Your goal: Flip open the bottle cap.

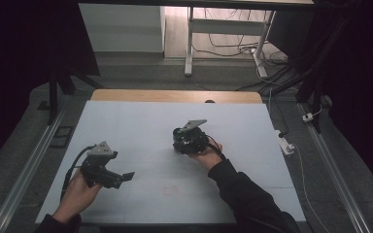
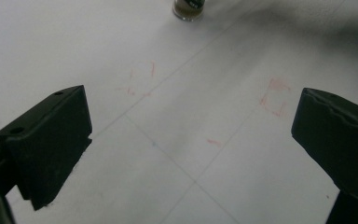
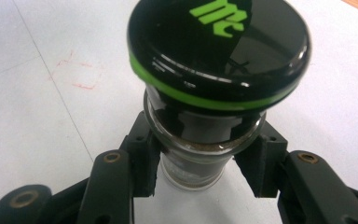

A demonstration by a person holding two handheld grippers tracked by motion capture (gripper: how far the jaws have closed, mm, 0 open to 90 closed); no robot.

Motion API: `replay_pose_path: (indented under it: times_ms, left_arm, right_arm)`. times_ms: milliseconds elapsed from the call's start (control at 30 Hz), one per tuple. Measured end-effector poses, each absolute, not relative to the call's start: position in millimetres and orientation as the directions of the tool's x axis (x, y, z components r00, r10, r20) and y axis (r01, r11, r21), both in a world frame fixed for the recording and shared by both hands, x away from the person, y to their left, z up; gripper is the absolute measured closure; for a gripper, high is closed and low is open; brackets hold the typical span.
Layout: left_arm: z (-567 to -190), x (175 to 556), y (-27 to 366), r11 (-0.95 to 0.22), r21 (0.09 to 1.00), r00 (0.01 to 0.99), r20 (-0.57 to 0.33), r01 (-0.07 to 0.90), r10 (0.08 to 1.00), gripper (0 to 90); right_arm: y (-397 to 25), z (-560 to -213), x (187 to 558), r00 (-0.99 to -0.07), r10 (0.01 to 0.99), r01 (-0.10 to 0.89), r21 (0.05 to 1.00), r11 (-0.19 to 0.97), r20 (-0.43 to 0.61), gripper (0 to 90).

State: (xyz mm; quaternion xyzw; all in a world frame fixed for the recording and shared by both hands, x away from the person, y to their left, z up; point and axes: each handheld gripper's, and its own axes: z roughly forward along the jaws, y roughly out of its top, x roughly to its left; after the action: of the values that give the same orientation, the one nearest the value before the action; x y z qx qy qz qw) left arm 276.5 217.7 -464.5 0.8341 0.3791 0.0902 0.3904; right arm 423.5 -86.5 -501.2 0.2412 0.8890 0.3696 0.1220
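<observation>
Since the jar (image 3: 200,135) is already gripped below its black lid (image 3: 219,51) by the right gripper (image 3: 200,163), the grasp can be judged done (the jar stands near mid-table (image 1: 126,121)); moving it seems left. The left gripper (image 2: 191,140) is held wide open, empty, above red marks (image 2: 275,98).

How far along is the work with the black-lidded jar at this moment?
Done: the right tool has closed its jaws around the glass jar just under its black lid, and the jar stands upright on the white table. In hand: that grip. The left tool hangs open above the table near faint red marks. Left: lifting or moving the jar; the lid is still on.
</observation>
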Motion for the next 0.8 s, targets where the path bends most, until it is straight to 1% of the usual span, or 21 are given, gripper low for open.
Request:
replay_pose_path:
  times_ms: [333, 600, 800]
  left_arm:
    - [-460.6, 306.0, 194.2, -0.405, 0.747, 0.726, -0.148, 0.527, 0.672, 0.0]
    - [-460.7, 322.1, 179.1, -0.422, 0.756, 0.745, -0.127, 0.5, 0.655, 0.0]
    - [-462.3, 337.0, 164.9, -0.429, 0.758, 0.757, -0.128, 0.492, 0.641, 0.0]
  right_arm:
    - [-86.6, -501.2, 423.3, -0.854, 0.518, 0.338, 0.716, 0.61, -0.038, 53.0]
    - [-86.6, -501.2, 423.4, -0.855, 0.517, 0.336, 0.716, 0.612, -0.04, 53.0]
    - [-86.7, -501.2, 423.4, -0.855, 0.517, 0.336, 0.716, 0.612, -0.04, 53.0]
